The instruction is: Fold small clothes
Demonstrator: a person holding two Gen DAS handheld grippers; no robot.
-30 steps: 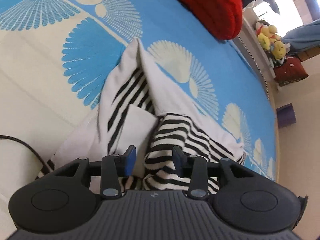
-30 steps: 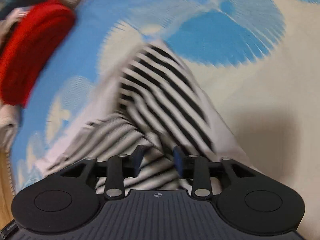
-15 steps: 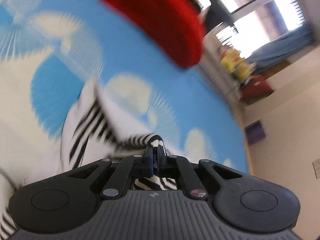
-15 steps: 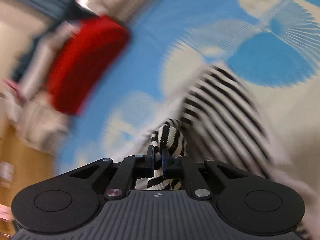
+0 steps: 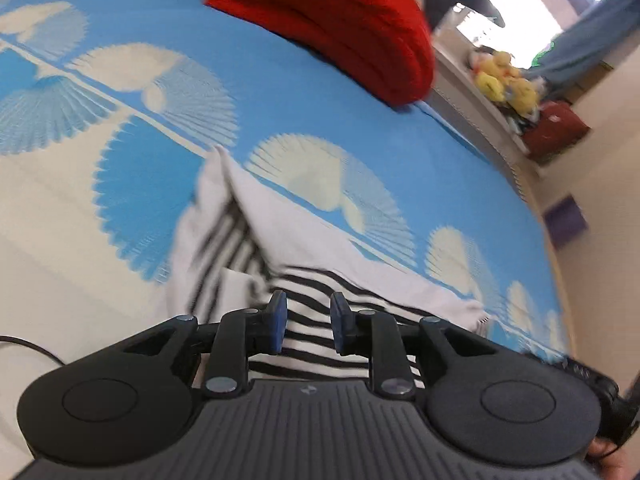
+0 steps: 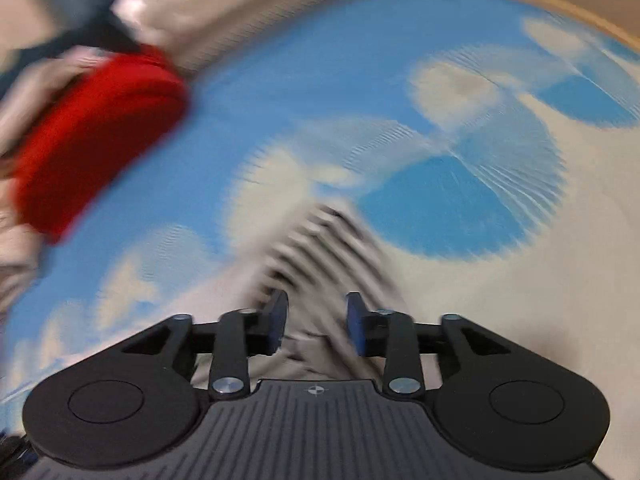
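Left wrist view: the left gripper (image 5: 307, 326) points down over a bed covered with a blue and cream fan-patterned sheet (image 5: 280, 92). Its jaws have just been opening and now stand apart, with nothing pinched between them. Directly below and ahead of it lies one small black-and-white striped garment (image 5: 312, 320), spread on the sheet. The garment's long axis runs away from the gripper, from the striped part under the jaws to a white pointed tip farther up the bed. A white flap trails off to the right. Beyond it, well apart, sits one folded red knit (image 5: 340, 20). One pile of yellow soft toys (image 5: 504, 82) rests on a ledge past the bed's edge. One thin black cable (image 5: 28, 346) crosses the lower left.

Right wrist view, heavily blurred: the right gripper (image 6: 316, 324) also points down at the same striped garment. Its jaws have just been opening as well and stand wide, with cloth lying beneath but not clamped. The garment stretches straight ahead from the jaws. The red knit shows far to the left.

Both grippers hover close over the near end of the garment; I cannot tell which is nearer. A next fold would likely mean taking hold of that near end again.
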